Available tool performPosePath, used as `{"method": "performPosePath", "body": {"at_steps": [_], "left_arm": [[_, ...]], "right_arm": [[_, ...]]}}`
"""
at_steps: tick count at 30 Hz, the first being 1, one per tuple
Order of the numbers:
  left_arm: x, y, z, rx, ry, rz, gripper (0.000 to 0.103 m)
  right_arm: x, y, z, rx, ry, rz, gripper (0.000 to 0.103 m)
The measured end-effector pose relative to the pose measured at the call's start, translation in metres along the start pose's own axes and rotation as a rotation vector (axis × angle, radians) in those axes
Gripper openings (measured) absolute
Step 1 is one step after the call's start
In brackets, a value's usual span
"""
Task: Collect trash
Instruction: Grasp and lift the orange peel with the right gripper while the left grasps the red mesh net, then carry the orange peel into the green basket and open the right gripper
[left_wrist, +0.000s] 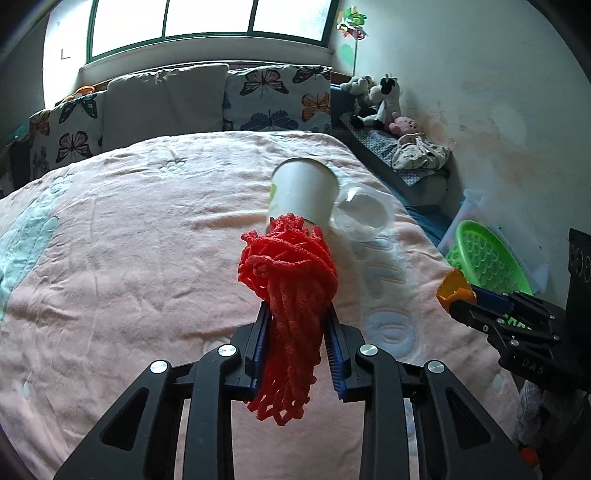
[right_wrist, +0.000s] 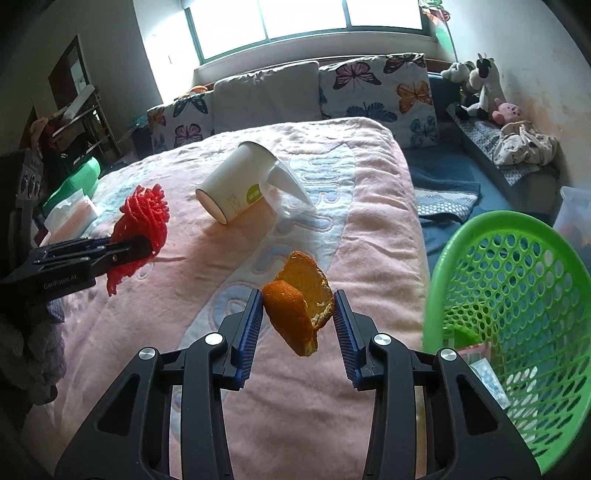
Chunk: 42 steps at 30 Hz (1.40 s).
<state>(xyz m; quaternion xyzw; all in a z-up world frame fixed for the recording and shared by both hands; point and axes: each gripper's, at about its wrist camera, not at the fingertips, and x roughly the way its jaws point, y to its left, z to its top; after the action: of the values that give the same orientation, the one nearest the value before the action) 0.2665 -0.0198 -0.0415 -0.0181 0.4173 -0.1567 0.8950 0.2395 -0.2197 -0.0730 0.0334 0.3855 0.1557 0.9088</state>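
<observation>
My left gripper (left_wrist: 295, 314) is shut on a bunch of red foam netting (left_wrist: 290, 280), which hangs above the pink blanket (left_wrist: 129, 240). The same netting (right_wrist: 142, 221) shows at the left of the right wrist view, in the left gripper (right_wrist: 144, 245). My right gripper (right_wrist: 298, 299) is shut on a piece of orange peel (right_wrist: 301, 295), held over the bed; it appears as an orange bit (left_wrist: 456, 290) at the right of the left wrist view. A white paper cup (right_wrist: 236, 184) lies on its side on the blanket with a clear plastic cup (right_wrist: 286, 194) against its mouth.
A green perforated basket (right_wrist: 517, 295) stands at the bed's right side with some wrappers (right_wrist: 480, 356) inside. Butterfly pillows (right_wrist: 376, 88) line the headboard. Stuffed toys (right_wrist: 476, 88) sit on a bench by the right wall. A tissue pack (right_wrist: 72, 218) lies at the bed's left.
</observation>
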Motion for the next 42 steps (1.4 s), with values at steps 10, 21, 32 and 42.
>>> {"method": "performPosePath", "body": {"at_steps": [10,21,32,42], "left_arm": [[-0.009,-0.028,-0.005,0.030,-0.008,-0.048,0.027],[-0.012,-0.059,-0.010,0.059,-0.006,-0.091,0.027],[-0.008,-0.096,-0.012,0.103,0.004,-0.138,0.027],[0.003,-0.135,-0.007,0.152,0.017,-0.180,0.027]], "right_arm": [[-0.028,-0.002,-0.010,-0.004,-0.027,-0.019,0.040],[-0.055,-0.018,-0.026,0.034,-0.046,-0.060,0.040],[-0.080,-0.055,-0.044,0.097,-0.062,-0.129,0.040],[-0.096,-0.095,-0.059,0.156,-0.060,-0.197,0.040]]}}
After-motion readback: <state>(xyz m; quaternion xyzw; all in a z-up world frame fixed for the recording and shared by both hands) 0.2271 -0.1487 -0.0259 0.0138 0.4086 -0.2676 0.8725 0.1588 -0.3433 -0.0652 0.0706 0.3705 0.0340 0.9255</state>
